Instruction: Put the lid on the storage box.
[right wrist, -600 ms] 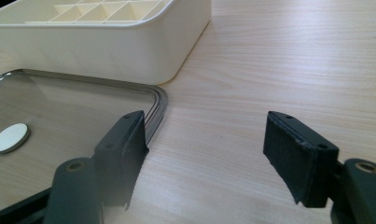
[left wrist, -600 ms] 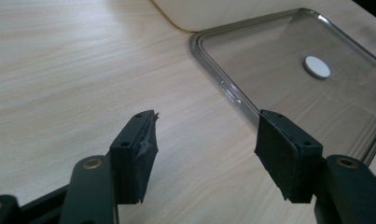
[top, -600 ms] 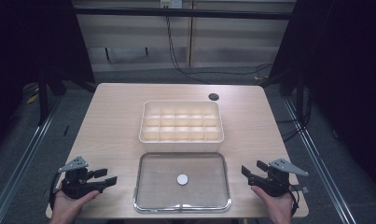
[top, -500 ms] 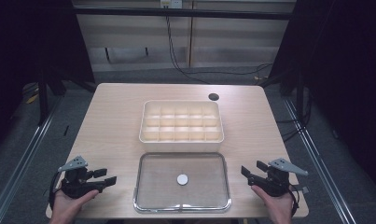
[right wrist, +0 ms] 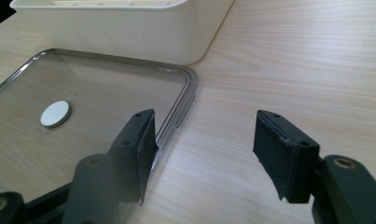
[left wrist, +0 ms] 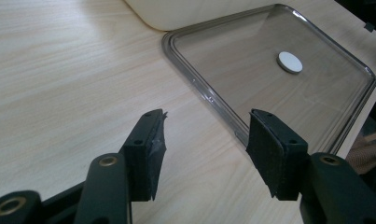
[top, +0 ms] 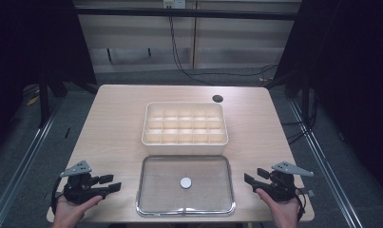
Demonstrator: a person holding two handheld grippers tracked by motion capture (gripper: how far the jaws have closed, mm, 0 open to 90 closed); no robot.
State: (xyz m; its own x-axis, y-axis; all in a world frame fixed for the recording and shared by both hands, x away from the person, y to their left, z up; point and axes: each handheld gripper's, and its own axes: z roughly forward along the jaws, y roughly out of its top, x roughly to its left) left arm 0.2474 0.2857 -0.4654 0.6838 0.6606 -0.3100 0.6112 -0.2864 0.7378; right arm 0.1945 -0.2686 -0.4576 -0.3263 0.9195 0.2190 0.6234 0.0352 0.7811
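Two grippers flanked a clear rectangular lid (top: 186, 184) that lay flat at the near edge of the wooden table (top: 113, 128), probably so that each could come at one short side of it. The left gripper (top: 112, 183) rested on the table just left of the lid with its jaws wide apart and nothing between them; in the left gripper view its pads (left wrist: 149, 154) stood short of the lid's raised rim (left wrist: 209, 100), not touching it. The right gripper (top: 248, 180) mirrored it on the other side, jaws equally wide and empty, one pad (right wrist: 142, 144) just over the lid's corner rim (right wrist: 188, 88) in its own view, though whether it touched I could not tell.

A small white disc (top: 186, 182) sat in the middle of the lid, likely a knob or sticker. The cream compartment box (top: 184, 124), divided into many cells and apparently empty, stood directly behind the lid, its front wall nearly against the lid's far rim, which suggested the lid was meant for it.

Bare tabletop lay open on both outer sides of the lid, giving each hand room to slide inward. The near rim ran close to the table's edge, so little space remained there
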